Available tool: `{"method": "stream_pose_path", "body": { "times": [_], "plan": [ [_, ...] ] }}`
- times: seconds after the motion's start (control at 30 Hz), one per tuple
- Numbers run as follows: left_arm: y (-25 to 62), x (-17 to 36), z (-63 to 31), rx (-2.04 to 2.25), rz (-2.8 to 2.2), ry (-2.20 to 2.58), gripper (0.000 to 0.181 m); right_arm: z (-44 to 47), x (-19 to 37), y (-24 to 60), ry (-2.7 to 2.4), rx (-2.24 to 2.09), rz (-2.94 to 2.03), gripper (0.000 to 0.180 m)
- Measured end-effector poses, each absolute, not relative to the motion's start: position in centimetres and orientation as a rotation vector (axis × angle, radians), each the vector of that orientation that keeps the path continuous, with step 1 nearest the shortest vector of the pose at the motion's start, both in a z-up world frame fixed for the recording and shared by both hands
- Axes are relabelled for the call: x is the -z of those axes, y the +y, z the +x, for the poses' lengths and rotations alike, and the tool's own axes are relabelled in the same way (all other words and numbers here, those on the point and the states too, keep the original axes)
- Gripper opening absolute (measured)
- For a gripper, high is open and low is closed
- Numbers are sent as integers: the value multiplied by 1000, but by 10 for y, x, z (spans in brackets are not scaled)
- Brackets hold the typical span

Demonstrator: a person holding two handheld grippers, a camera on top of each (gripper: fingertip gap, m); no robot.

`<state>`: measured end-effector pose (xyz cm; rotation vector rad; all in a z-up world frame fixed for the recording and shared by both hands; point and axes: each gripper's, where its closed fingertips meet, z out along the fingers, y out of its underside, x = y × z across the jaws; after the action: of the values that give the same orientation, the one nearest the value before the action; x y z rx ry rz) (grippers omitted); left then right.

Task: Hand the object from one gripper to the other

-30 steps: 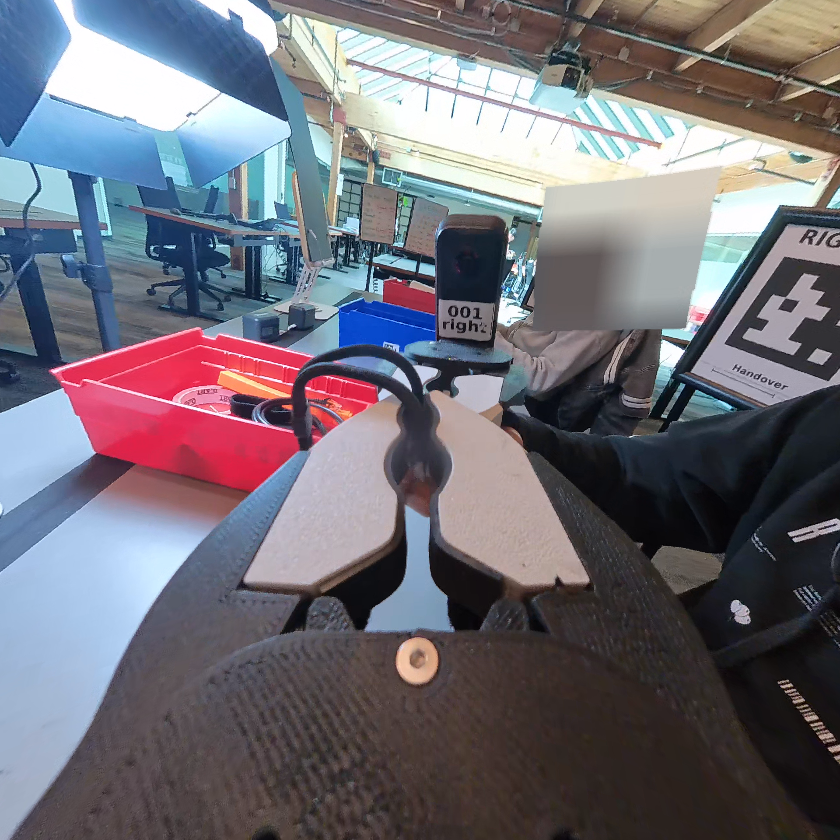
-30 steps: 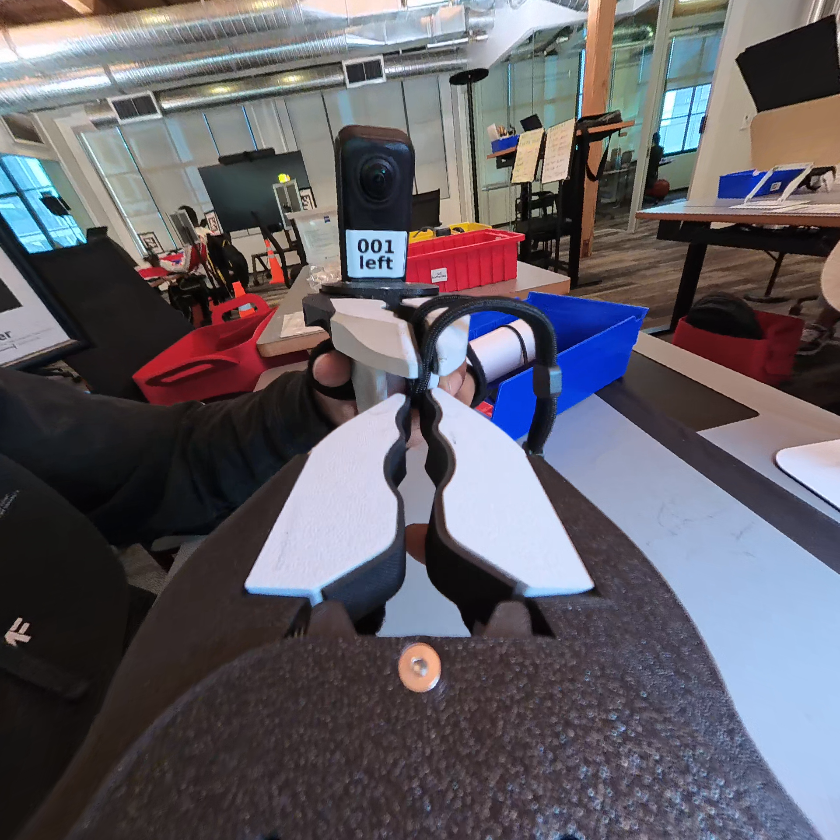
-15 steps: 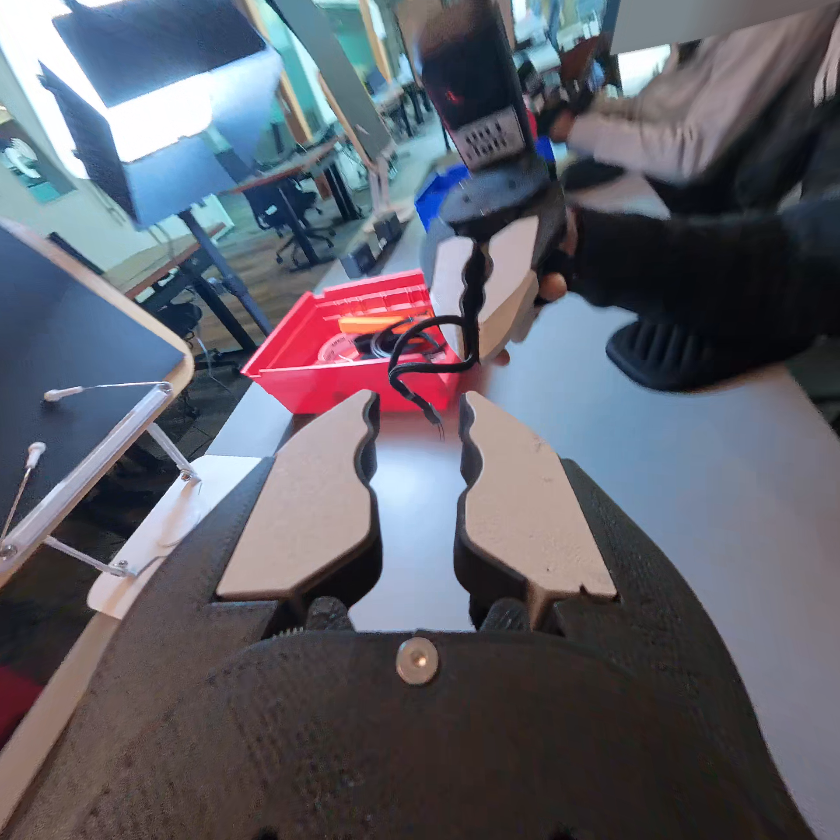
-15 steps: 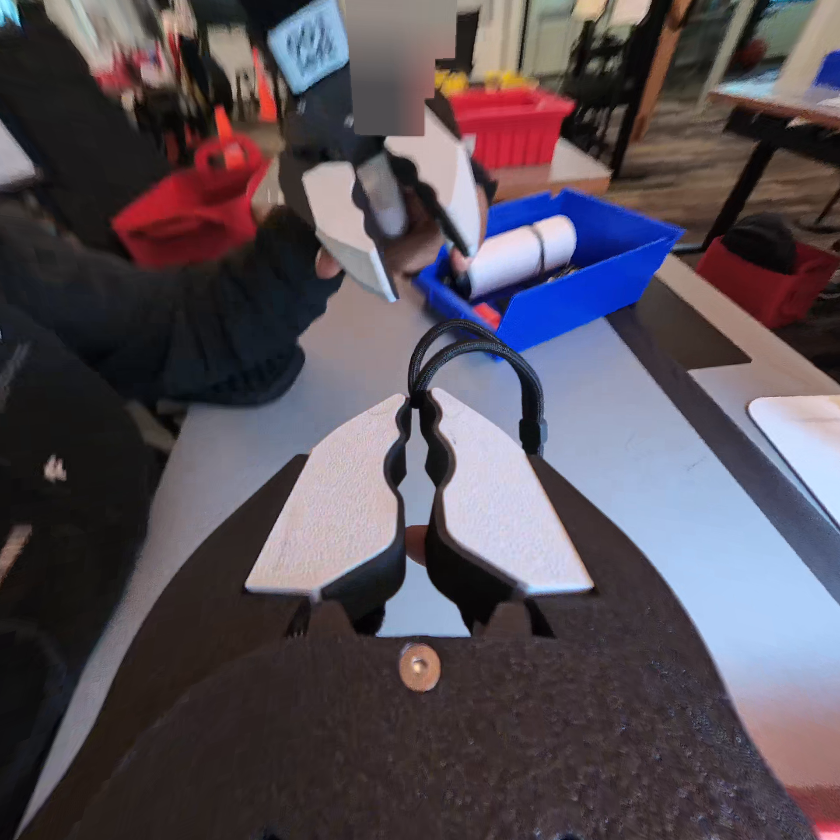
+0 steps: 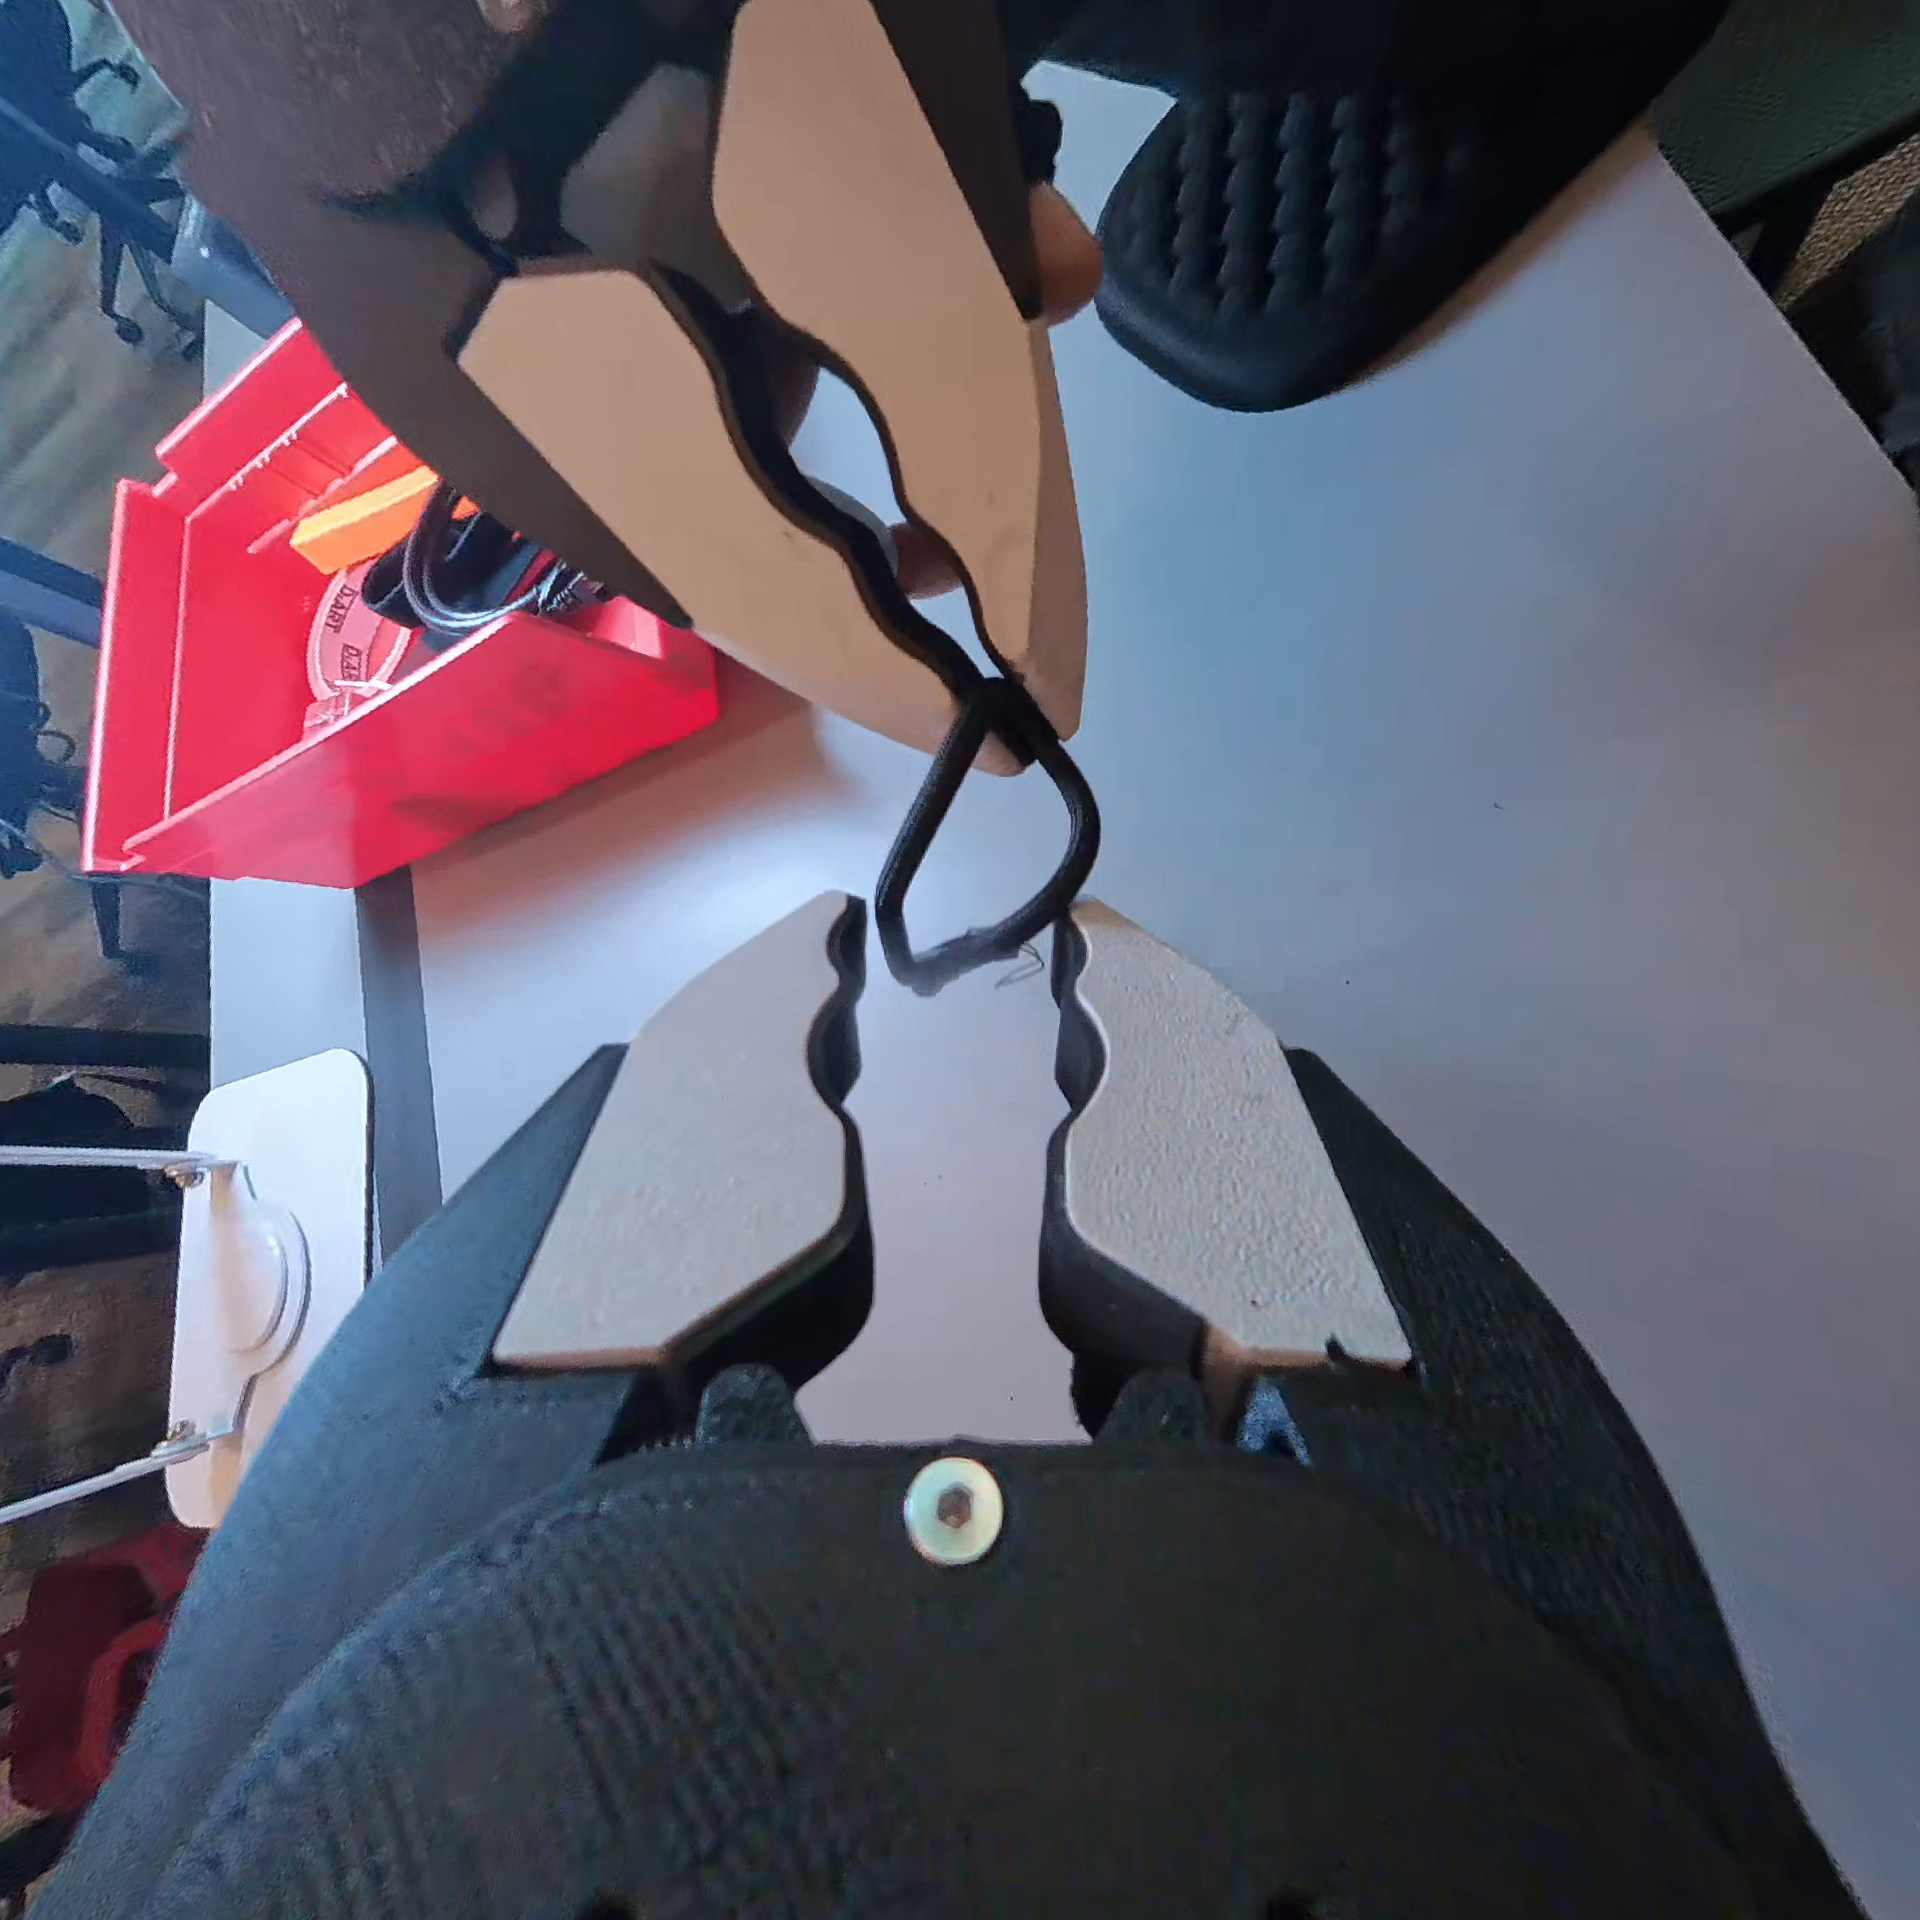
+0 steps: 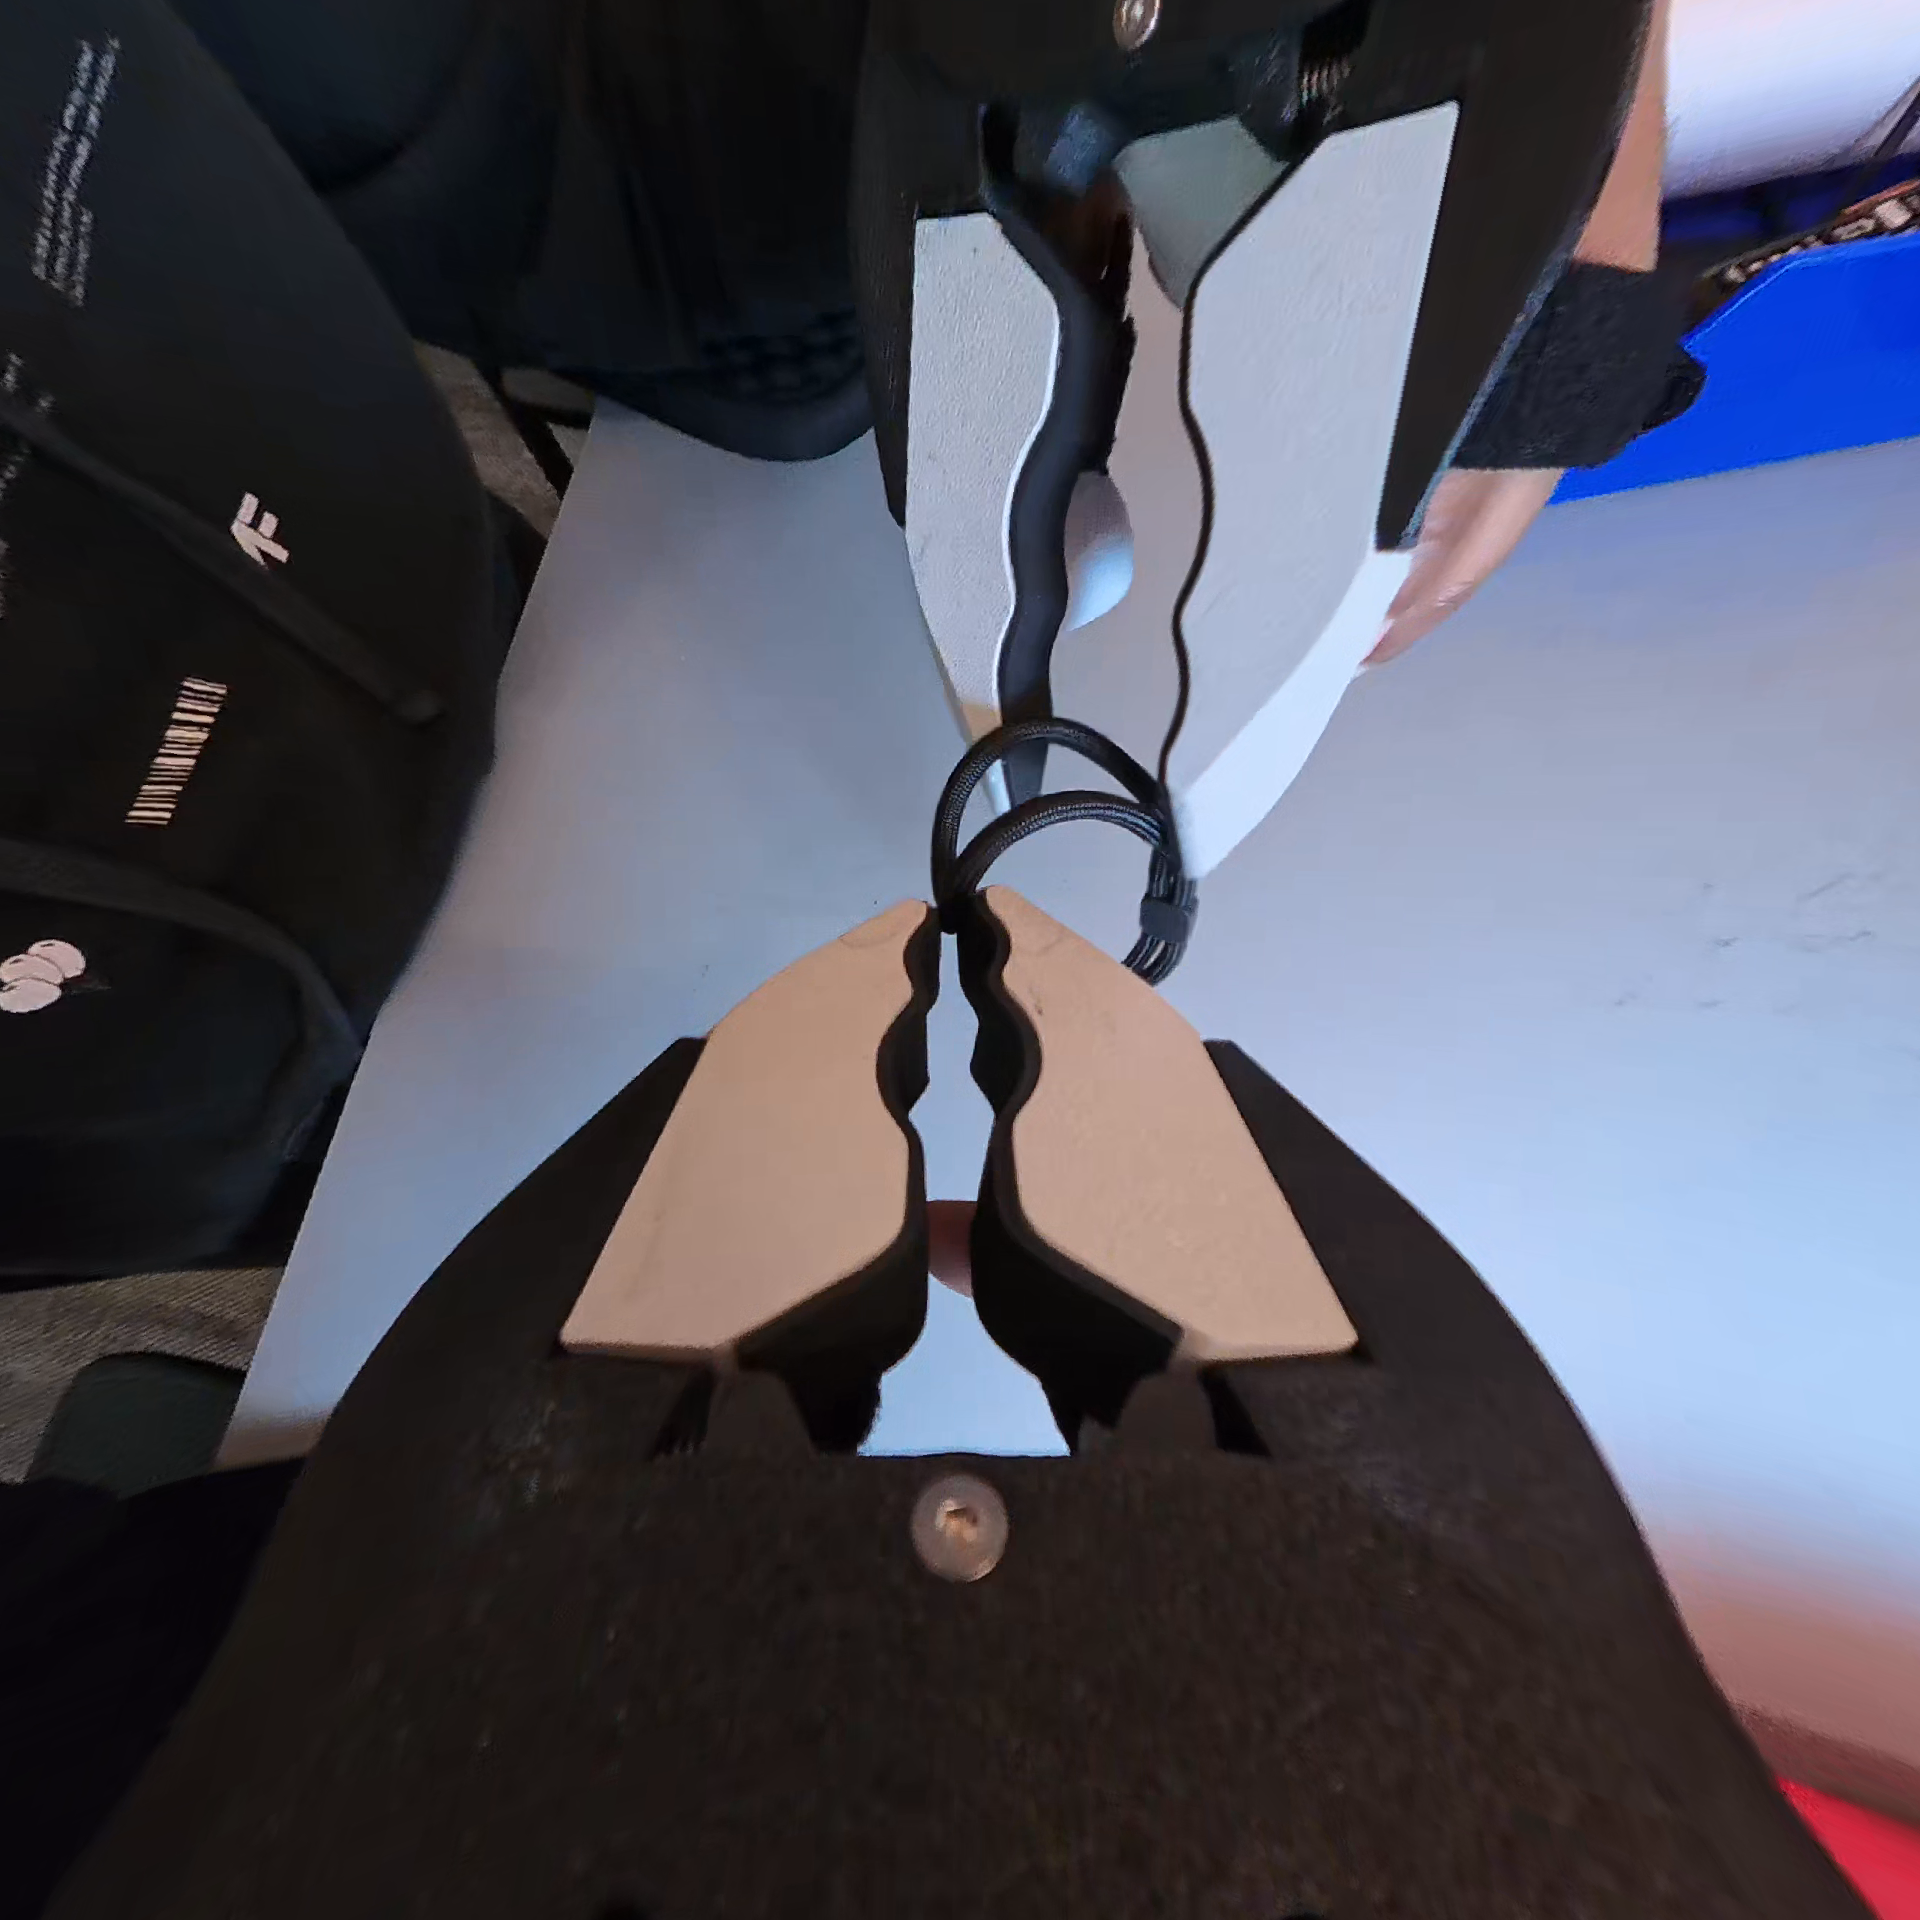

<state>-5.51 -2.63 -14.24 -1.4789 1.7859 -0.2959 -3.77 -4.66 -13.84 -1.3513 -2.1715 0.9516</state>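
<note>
The right hand-held gripper [image 6: 961, 914] has its two pale fingers drawn together at the tips and clamped on a black braided cord [image 6: 1049, 805]. The cord is bunched into loops that arch out past the fingertips, with a small black sleeve on the strands at the right of the loops.

In the left wrist view the same cord [image 5: 987, 842] hangs as a bent loop from the tips of the right hand-held gripper [image 5: 1013, 727], which enters from the top of the frame.

The left hand-held gripper [image 5: 961, 925] has its fingers spread apart, with a clear gap of bench showing between them. The lower bend of the cord sits at the mouth of that gap, between the two fingertips; its right side lies against or just beside the right fingertip, and contact cannot be confirmed. In the right wrist view the left hand-held gripper [image 6: 1101, 810] points down toward the loops, fingers parted, one tip on either side of the cord.

Both tools are held above a pale grey bench [image 5: 1455, 831]. A red bin [image 5: 416, 748] stands on the bench at the left, holding a coil of black cable, an orange block and a round roll. A blue bin [image 6: 1787, 395] shows at the right edge of the right wrist view. A dark sleeve [image 6: 208, 520] fills the left of that view.
</note>
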Motion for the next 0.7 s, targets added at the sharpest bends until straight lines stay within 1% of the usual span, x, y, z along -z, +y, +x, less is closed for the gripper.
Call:
{"method": "stream_pose_path", "body": {
  "times": [0.07,0.17,0.27,0.3,0.33,0.4,0.5,0.6,0.63,0.7],
  "plan": [
    [-28,142,-54,304,-1461,1791,30,-34,143,-50,-2209,-959,-1363,3],
    [-31,143,-53,329,-1456,1800,38,-34,149,-52,-2243,-939,-1373,3],
    [-40,147,-47,364,-1431,1845,38,-35,154,-54,-2263,-940,-1380,3],
    [-41,150,-46,356,-1433,1862,37,-35,156,-54,-2268,-929,-1388,3],
    [-42,152,-45,352,-1431,1875,30,-36,157,-52,-2265,-918,-1394,3],
    [-41,150,-45,356,-1429,1865,11,-35,154,-49,-2247,-915,-1398,3],
    [-30,138,-47,354,-1443,1777,8,-36,143,-38,-2158,-901,-1394,3],
    [-15,117,-48,398,-1448,1619,7,-44,119,-18,-1977,-884,-1328,4],
    [-11,107,-49,437,-1444,1552,7,-46,109,-13,-1908,-898,-1304,6],
    [-2,82,-53,538,-1412,1383,7,-50,90,-6,-1790,-961,-1275,17]
  ]
}}
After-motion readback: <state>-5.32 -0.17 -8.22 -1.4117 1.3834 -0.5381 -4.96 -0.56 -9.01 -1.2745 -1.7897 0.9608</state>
